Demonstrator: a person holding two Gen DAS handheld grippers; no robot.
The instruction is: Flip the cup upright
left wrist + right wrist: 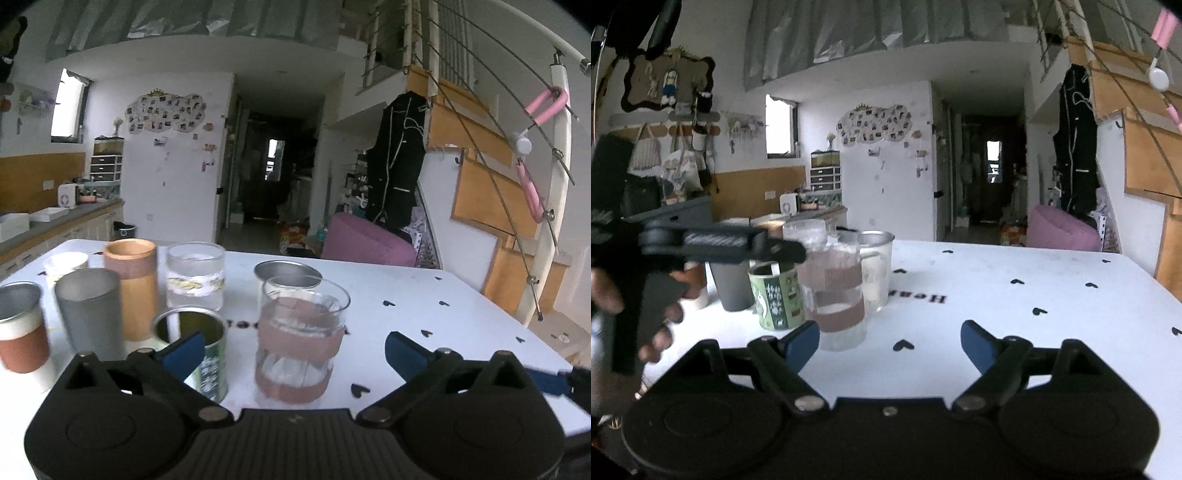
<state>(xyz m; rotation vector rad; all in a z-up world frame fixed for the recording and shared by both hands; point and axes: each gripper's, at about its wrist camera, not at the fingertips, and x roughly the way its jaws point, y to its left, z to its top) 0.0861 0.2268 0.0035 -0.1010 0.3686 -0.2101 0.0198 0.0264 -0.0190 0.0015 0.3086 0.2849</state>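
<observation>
A clear glass cup with brown bands stands upright on the white table, between the fingers of my open left gripper without visible contact. It also shows in the right wrist view. My right gripper is open and empty over bare table, the glass just ahead of its left fingertip. The left gripper shows from the side there, held by a hand.
Several upright cups stand to the left: a green can, a grey tumbler, a tan wooden cup, a frosted glass, a brown-banded cup. A steel mug stands behind the glass. A pink seat is beyond the table.
</observation>
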